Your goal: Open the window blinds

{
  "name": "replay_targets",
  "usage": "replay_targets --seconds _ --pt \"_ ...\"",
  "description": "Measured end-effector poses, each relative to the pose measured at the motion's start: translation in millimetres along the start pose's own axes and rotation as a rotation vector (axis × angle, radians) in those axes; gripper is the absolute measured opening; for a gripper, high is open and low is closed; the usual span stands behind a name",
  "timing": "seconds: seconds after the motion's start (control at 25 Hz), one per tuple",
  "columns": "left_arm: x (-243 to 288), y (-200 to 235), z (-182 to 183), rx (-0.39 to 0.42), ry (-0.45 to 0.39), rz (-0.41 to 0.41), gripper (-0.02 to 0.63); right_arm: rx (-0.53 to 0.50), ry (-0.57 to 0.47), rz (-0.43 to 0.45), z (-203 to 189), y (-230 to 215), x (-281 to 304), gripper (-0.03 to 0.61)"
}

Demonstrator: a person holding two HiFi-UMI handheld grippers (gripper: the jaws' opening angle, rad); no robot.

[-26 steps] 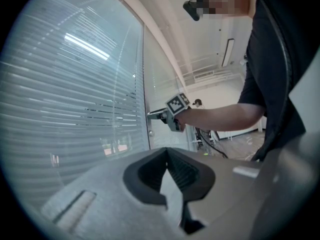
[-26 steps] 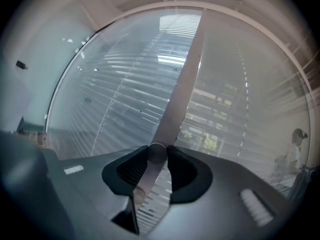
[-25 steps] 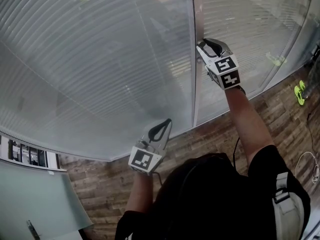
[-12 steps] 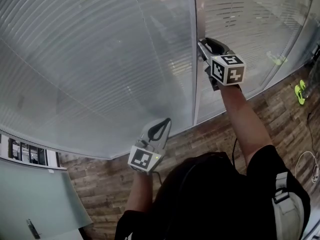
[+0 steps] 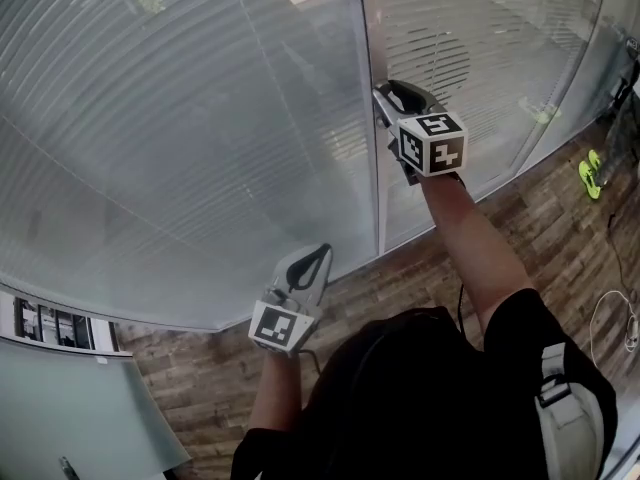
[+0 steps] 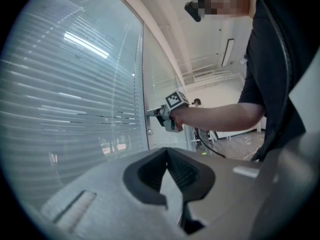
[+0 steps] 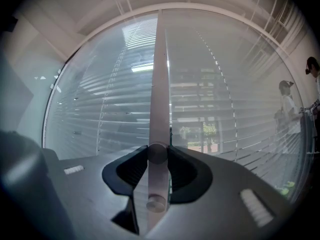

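Note:
Slatted blinds sit behind glass panes on both sides of a vertical metal frame. My right gripper points level at the frame, its jaws shut on a small round knob there. The left gripper view shows the same grip from the side, the right gripper against the frame. Slats in the right pane are partly tilted, with dark gaps between them. My left gripper hangs lower, in front of the left pane; its jaws are together with nothing in them.
A second round stud sits lower on the frame. Wooden floor runs along the foot of the glass, with green shoes and a white cable at the right. A pale desk top lies lower left.
My right gripper has rolled on the knob, so its marker cube shows another face. More dark gaps show between the right pane's slats. The left gripper has stayed still.

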State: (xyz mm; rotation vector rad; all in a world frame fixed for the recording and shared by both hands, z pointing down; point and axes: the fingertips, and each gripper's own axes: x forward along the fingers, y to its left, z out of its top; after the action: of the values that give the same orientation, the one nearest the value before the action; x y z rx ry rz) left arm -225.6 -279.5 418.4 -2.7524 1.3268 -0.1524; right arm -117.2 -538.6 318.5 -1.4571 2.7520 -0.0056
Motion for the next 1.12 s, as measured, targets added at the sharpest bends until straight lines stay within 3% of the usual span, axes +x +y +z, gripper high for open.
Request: replay_targets --seconds 0.4,0.56,0.76,0.92,1.12 --pt "1.9 -2.7 -0.1 -0.001 -0.014 0.002 0.005 -0.006 0.002 0.001 0.5 -0.9 -0.1 0.13" --pt "1.0 -0.8 -2.2 -0.005 -0.038 0.015 0.005 -0.049 0.006 0.009 -0.4 1.1 0.5 0.154" --pt "0.4 -3.2 0.9 0.007 -0.009 0.011 0.005 -0.149 0.004 0.031 3.6 7.0 -3.6 0.199" --pt "0.7 -3.0 -0.5 0.011 -0.011 0.015 0.005 -0.295 0.022 0.03 4.1 8.2 -9.2 0.202" --pt "2.0 -4.9 -2.7 0.02 -0.016 0.009 0.005 -0.635 0.091 0.017 4.6 12.9 -15.3 0.204"
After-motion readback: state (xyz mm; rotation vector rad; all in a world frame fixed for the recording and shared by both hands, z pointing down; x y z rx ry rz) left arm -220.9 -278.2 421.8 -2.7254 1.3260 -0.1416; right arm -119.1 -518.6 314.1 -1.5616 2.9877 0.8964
